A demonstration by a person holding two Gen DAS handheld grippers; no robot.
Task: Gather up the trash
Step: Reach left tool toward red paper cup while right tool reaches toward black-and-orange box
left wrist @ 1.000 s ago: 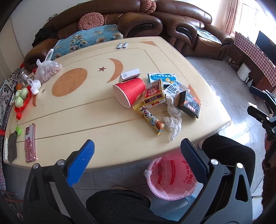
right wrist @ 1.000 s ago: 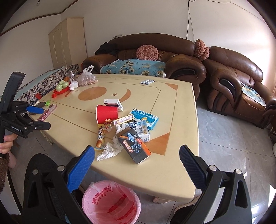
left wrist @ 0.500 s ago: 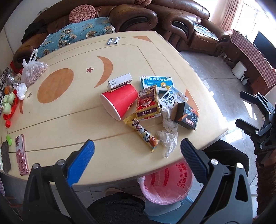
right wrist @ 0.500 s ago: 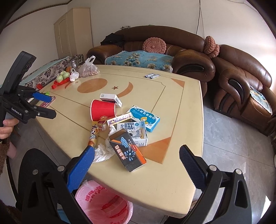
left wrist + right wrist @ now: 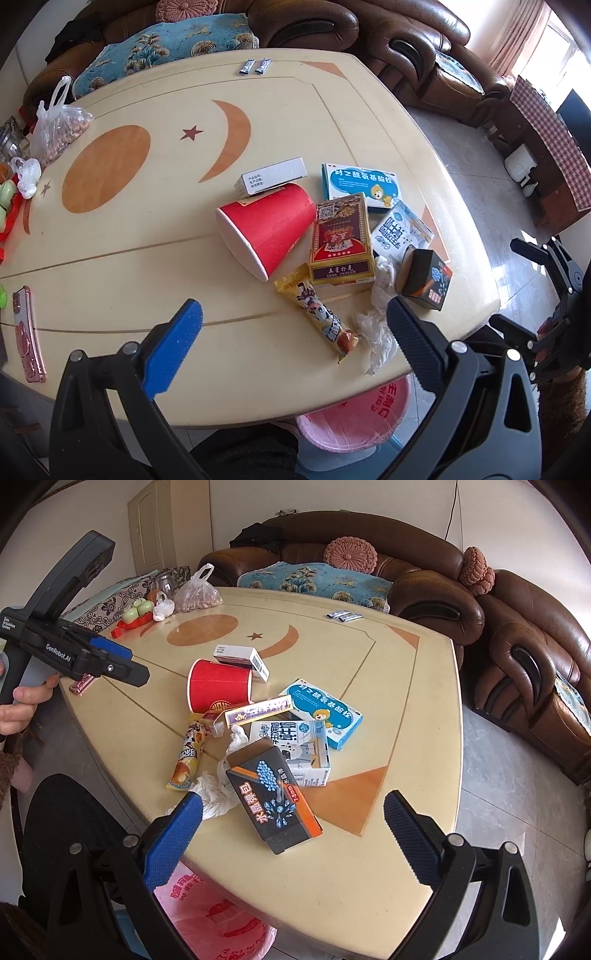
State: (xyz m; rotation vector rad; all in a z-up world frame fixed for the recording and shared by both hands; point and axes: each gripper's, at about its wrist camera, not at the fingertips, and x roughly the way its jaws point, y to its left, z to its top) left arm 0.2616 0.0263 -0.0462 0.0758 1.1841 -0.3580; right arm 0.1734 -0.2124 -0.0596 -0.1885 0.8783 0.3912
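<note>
While both jaws gape empty: red cup (image 5: 267,229), boxes, wrapper (image 5: 317,314), tissue (image 5: 373,332) crowding table (image 5: 147,258); pink bin (image 5: 207,915) below.

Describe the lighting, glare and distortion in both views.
Left wrist view: daylight from the window at upper right, bright glare on the floor, table edges bowed by fisheye. Right wrist view: softer, even light, faint sheen on the table, sofa curved, corners vignetted black; tongs sharp in both.
</note>
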